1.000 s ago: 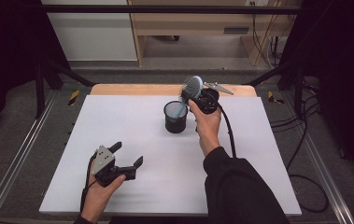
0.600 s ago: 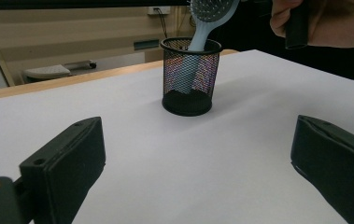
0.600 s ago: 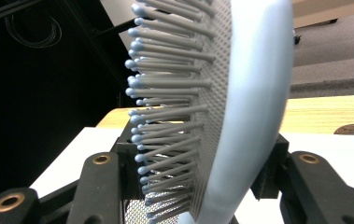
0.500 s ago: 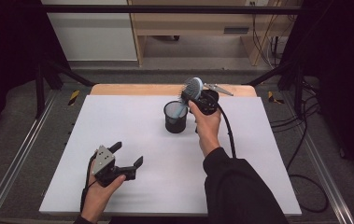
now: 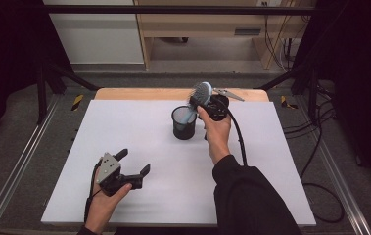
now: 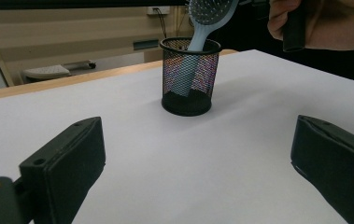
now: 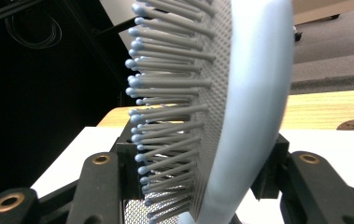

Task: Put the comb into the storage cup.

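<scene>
- Hairbrush (image 5: 201, 93) sat clamped at its head between my right gripper (image 5: 206, 104) jaws, bristle side against one jaw and smooth back against the other; handle already down inside the mesh cup (image 5: 184, 123).
- Cup stood upright toward the far middle of the white table (image 5: 124, 127); in the left gripper view the handle tip looked at or near the cup floor, leaning on the rim.
- Left gripper (image 5: 134, 169) rested near the front-left edge, jaws wide apart, holding nothing, well apart from the cup.
- My read of the step: seating the brush in the cup, then letting go.
- To do it well: lower until the handle bottomed out, keep the lean small so the light cup wouldn't tip, then part the jaws slowly and back off upward, clear of the bristles.
- Risk I judged: top-heavy brush head levering the cup over on release.
</scene>
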{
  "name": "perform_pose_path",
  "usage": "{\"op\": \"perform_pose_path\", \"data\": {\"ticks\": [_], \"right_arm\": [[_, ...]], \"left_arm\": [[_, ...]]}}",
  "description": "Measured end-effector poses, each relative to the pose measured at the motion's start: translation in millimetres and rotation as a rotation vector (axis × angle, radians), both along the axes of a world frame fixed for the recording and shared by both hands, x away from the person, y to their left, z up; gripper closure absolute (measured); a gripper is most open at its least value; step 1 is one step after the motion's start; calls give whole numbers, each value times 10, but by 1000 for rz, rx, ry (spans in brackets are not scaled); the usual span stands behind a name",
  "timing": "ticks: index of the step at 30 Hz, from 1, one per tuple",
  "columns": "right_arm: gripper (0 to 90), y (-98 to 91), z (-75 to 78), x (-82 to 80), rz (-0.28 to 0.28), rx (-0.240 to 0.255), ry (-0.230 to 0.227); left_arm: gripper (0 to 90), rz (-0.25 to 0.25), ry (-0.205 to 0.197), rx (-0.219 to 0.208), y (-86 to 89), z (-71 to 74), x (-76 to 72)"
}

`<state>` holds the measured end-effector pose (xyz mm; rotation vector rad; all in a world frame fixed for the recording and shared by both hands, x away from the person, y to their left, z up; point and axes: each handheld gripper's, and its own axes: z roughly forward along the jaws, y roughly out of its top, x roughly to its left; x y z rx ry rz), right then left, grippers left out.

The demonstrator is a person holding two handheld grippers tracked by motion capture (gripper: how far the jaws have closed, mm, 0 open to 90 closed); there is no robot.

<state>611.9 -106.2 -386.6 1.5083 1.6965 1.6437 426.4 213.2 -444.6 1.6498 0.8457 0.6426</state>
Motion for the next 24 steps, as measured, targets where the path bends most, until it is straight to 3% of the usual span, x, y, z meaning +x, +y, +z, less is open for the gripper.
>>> {"op": "perform_pose_path", "data": {"ticks": [24], "right_arm": [[492,-4,-61,2,4,27,19]], "left_arm": [[32,0,-1,0,2,1,1]]}}
